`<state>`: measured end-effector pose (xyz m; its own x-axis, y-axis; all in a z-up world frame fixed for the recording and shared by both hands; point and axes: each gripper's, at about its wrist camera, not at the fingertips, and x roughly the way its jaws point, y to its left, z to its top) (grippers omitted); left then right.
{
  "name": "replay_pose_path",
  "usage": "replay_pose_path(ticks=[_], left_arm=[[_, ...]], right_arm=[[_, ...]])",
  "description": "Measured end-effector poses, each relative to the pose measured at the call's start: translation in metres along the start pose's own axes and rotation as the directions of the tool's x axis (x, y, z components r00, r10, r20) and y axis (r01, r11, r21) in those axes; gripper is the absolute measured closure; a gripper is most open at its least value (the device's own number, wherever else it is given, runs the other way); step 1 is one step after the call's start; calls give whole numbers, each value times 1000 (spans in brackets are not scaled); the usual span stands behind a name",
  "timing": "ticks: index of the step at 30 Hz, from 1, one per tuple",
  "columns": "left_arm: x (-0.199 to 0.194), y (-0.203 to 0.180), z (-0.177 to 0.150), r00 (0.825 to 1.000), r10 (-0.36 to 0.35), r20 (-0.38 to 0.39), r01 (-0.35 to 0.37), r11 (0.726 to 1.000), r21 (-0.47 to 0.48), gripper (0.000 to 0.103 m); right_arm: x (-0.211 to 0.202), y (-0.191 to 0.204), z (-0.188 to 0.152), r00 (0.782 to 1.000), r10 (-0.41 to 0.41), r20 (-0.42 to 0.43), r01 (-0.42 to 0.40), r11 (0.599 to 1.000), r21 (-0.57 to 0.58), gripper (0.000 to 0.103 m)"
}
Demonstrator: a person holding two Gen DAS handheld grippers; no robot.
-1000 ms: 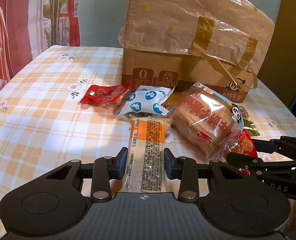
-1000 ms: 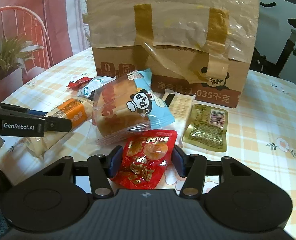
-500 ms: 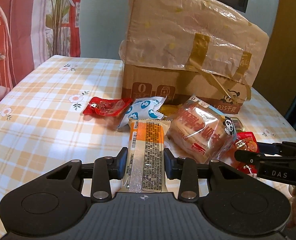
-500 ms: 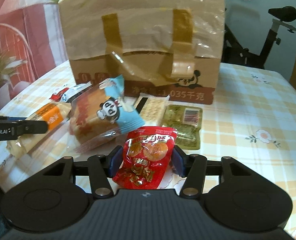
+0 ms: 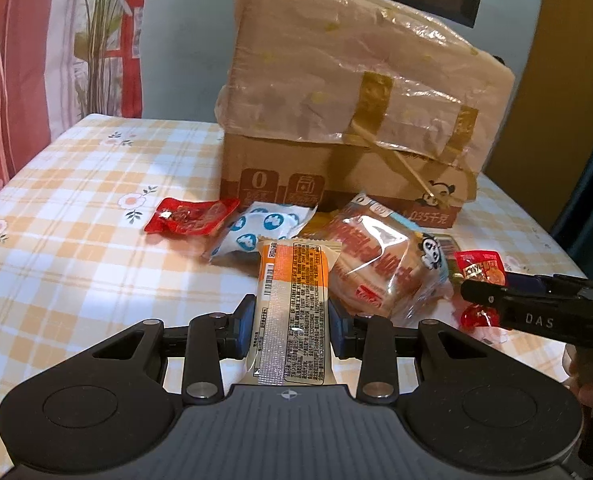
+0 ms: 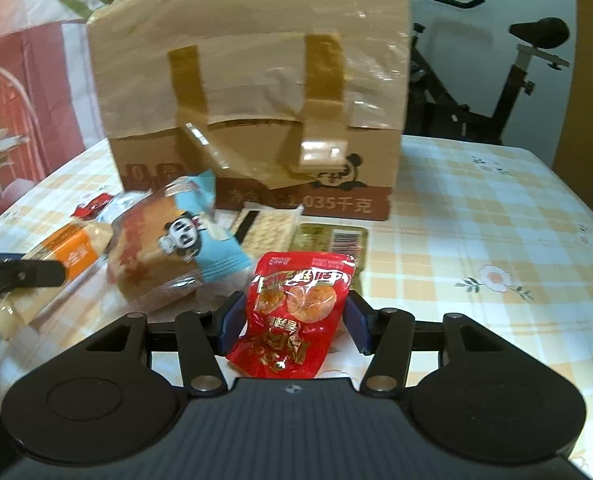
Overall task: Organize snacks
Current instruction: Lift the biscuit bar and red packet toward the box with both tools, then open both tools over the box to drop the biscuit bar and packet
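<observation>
My left gripper (image 5: pixel 291 330) is shut on an orange and cream snack bar (image 5: pixel 292 304), held above the checked tablecloth. My right gripper (image 6: pixel 294 326) is shut on a red snack pouch (image 6: pixel 296 308), lifted off the table; it also shows in the left wrist view (image 5: pixel 480 272). On the table lie a clear bread packet with a panda face (image 5: pixel 384 264), a white packet with blue dots (image 5: pixel 256 232), a small red packet (image 5: pixel 192 220), a cracker packet (image 6: pixel 266 228) and a green-gold packet (image 6: pixel 332 240). A tall cardboard box (image 6: pixel 256 120) stands behind them.
The table (image 5: pixel 56 240) has a yellow checked cloth with flowers. An exercise bike (image 6: pixel 496 92) stands beyond its far right. A red patterned curtain and a plant (image 5: pixel 96 40) are at the left.
Both grippers have lifted and drawn back from the pile with their snacks. The box and the loose packets look smaller and farther off.
</observation>
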<state>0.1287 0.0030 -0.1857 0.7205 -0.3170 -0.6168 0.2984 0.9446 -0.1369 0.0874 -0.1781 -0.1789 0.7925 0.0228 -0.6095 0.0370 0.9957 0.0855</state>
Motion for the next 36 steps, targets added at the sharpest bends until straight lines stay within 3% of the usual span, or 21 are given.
replay_pose_path(ticks=[11, 22, 31, 36], left_arm=[[-28, 1, 20, 993, 26, 115, -26, 1000, 3, 64], [-58, 7, 75, 959, 31, 281, -27, 999, -19, 64], [-61, 5, 129, 929, 16, 369, -1, 999, -40, 64], [-52, -1, 165, 922, -14, 387, 19, 1000, -9, 64]], right_arm=[[-27, -8, 21, 987, -36, 157, 36, 999, 0, 47], [-68, -5, 76, 921, 24, 388, 7, 997, -77, 47], [-75, 5, 138, 871, 104, 480, -45, 990, -132, 47], [-56, 10, 174, 870, 132, 475, -64, 986, -156, 47]])
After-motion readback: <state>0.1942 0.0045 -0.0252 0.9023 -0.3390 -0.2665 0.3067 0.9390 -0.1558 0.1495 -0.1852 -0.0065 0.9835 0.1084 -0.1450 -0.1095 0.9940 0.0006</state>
